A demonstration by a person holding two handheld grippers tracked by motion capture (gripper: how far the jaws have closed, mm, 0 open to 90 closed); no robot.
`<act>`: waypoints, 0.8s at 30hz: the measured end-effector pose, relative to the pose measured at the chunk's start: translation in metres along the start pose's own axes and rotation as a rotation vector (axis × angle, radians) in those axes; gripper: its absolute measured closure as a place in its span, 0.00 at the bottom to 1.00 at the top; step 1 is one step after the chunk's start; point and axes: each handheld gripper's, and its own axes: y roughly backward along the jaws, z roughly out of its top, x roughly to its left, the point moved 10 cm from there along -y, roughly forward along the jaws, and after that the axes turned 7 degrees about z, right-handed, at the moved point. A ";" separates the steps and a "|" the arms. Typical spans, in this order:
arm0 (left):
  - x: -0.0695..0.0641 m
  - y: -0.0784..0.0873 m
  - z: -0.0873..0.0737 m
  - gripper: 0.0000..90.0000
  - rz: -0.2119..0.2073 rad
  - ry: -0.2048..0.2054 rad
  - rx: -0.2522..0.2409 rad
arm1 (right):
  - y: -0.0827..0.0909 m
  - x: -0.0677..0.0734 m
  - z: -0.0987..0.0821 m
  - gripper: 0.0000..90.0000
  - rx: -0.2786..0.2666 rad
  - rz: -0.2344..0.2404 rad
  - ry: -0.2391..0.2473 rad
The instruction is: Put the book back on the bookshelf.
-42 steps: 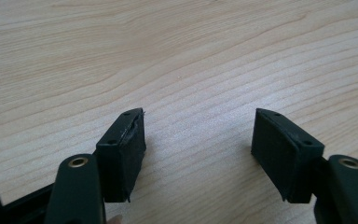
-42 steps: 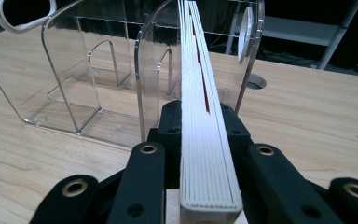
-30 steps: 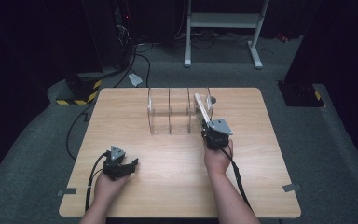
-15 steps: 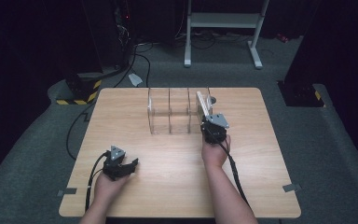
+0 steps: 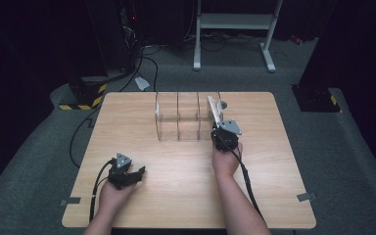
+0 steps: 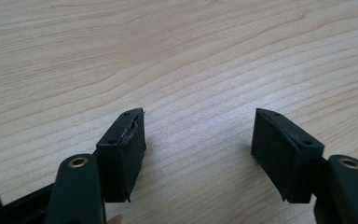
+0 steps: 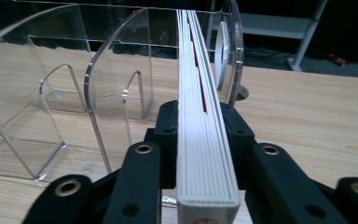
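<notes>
Pale wood grain runs under everything: the worktop (image 5: 274,196) carries both hands and a rack.

Left tongs (image 5: 138,172) lie low on the worktop's near-left part, held in the left hand (image 5: 112,193), tips toward the right. In the left gripper view the left tongs (image 6: 198,149) stand wide apart, bare wood between the pads, nothing held or touched. Cable trails back from them past the forearm toward the near edge.

Ahead and to the right of the left tongs stands the clear rack (image 5: 178,117), an acrylic sorter with upright dividers, well apart from them. In the right gripper view the rack (image 7: 65,93) sits just left of the right tongs, its curved dividers upright, the slots on that side empty.

Right tongs (image 5: 219,131) point away from the person at the rack's right end, the right hand (image 5: 226,159) behind them. In the right gripper view the right tongs (image 7: 200,135) flank a white book (image 7: 205,154), which stands on edge between the pads. The jaws have just been opening a little; the pads are close at both sides, though full contact cannot be told for sure. The book (image 5: 214,111) runs forward from the tongs into the rack's rightmost slot, leaning slightly. A red stripe shows along its top edge.

Beyond the tongs, past the book's far end, a small round white thing is seen through the acrylic.
</notes>
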 end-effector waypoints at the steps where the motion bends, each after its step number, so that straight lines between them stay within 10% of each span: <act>1: 0.000 0.000 0.000 0.39 0.000 -0.001 0.000 | 0.001 0.001 0.000 0.75 0.004 0.010 -0.003; 24: -0.001 0.000 0.000 0.39 -0.002 -0.002 0.000 | 0.037 -0.003 -0.013 0.54 0.018 0.150 -0.028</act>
